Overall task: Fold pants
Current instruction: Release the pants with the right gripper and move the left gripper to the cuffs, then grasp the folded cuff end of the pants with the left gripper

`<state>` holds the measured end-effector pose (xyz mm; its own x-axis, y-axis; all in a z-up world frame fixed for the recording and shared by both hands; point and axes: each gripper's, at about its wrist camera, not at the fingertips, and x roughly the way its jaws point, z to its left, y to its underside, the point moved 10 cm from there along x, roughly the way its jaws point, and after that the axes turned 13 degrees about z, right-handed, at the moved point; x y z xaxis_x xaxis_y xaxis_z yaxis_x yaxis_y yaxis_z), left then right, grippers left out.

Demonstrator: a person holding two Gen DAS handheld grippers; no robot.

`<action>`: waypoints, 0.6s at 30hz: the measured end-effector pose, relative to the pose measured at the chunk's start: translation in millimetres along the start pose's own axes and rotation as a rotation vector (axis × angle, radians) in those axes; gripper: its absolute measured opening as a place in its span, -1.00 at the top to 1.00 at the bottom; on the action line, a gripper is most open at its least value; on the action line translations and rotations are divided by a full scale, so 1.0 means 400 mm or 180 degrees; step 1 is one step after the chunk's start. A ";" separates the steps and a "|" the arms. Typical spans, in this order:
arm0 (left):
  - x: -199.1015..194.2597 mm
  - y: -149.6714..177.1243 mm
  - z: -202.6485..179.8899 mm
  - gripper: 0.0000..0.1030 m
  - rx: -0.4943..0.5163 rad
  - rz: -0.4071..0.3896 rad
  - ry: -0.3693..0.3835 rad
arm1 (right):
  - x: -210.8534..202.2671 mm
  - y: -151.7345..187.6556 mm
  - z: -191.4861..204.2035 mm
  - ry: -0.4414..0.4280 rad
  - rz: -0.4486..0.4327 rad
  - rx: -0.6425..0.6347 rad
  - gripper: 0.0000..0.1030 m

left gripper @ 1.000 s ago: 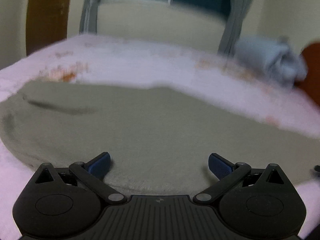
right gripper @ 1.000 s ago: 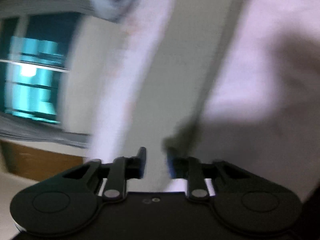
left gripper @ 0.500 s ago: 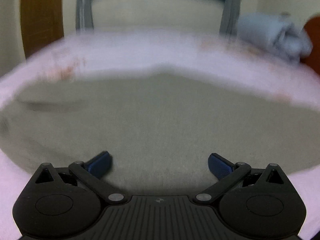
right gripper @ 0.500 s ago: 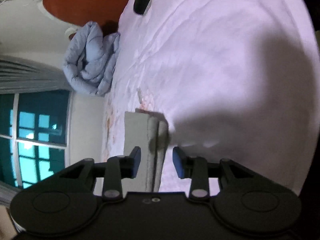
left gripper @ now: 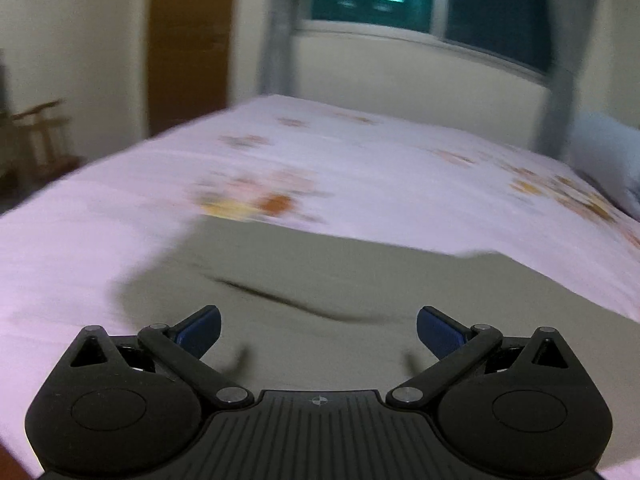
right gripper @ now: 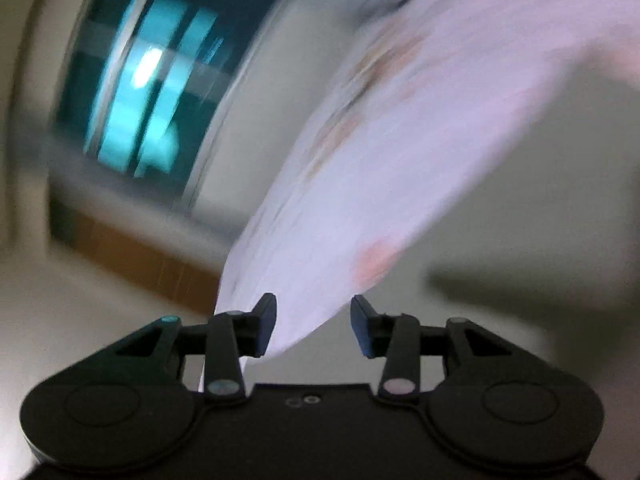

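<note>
- left gripper (left gripper: pixel 318 330): its jaws are spread wide and hold nothing. compared with half a second ago the view has tipped up and swung, so the pants (left gripper: pixel 340 280) now fill only the lower middle, from about 8 o'clock round to 3 o'clock, with far more of the bed (left gripper: pixel 120 216) showing at 9 to 10 o'clock.
- the pants lie flat on the bed as an olive-grey slab, with one dark crease running just ahead of the left gripper toward 4 o'clock. their far edge sits under a flower print on the sheet at 11 o'clock.
- right gripper (right gripper: pixel 313 328): a second ago it was nearly closed on an edge of the cloth; now its jaws stand apart with nothing between them, and the camera is swinging fast across the bed (right gripper: pixel 400 140) toward the window (right gripper: pixel 152 92) at 10 o'clock.
- my reading: a fold has just been laid down and let go, and both grippers are pulling back or repositioning; whether another fold remains i cannot say.
- hard to make out: both views are smeared by motion. in the right view the grey area from 2 to 5 o'clock may be the pants, but i cannot tell. in the left view the near hem is hidden by the gripper body, and a pale bundle at 3 o'clock is cut off by the frame edge.
</note>
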<state>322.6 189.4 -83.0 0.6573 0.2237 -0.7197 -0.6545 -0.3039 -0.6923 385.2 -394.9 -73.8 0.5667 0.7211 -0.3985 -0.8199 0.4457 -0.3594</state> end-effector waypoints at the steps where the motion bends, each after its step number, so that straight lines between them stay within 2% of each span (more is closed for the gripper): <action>1: 0.001 -0.008 0.063 -1.00 -0.0110 -0.0022 -0.0137 | 0.082 0.000 0.046 -0.0012 0.0215 -0.0164 0.35; 3: 0.018 -0.017 0.169 -1.00 -0.0311 0.0025 -0.0322 | 0.268 0.012 0.137 0.0028 0.0607 -0.0508 0.35; 5: 0.046 -0.010 0.251 -1.00 -0.0517 0.0143 -0.0436 | 0.414 0.036 0.201 0.0023 0.0893 -0.0655 0.36; 8: 0.088 0.002 0.295 -1.00 -0.0547 0.0268 -0.0439 | 0.599 0.062 0.278 0.0071 0.1153 -0.0874 0.36; 9: 0.099 0.005 0.297 -1.00 -0.0573 0.0288 -0.0374 | 0.647 0.064 0.298 0.0038 0.1212 -0.0923 0.36; 12: 0.147 0.012 0.293 -0.99 -0.0716 0.0395 -0.0084 | 0.736 0.067 0.323 0.0145 0.1308 -0.0994 0.36; 15: 0.173 0.024 0.261 -0.99 -0.0643 0.0438 -0.0025 | 0.804 0.093 0.305 0.0300 0.1591 -0.1092 0.38; 17: 0.186 0.020 0.255 -0.99 -0.0665 0.0425 0.0011 | 0.812 0.119 0.290 0.0328 0.1737 -0.1143 0.42; 18: 0.187 0.019 0.256 -0.84 -0.0704 0.0411 0.0037 | 0.813 0.128 0.290 0.0287 0.1801 -0.1156 0.43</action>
<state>328.7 298.8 -147.7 0.5786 0.1596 -0.7998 -0.6366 -0.5246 -0.5652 517.9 -76.0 -123.8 0.0757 0.7369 -0.6718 -0.9217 -0.2053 -0.3291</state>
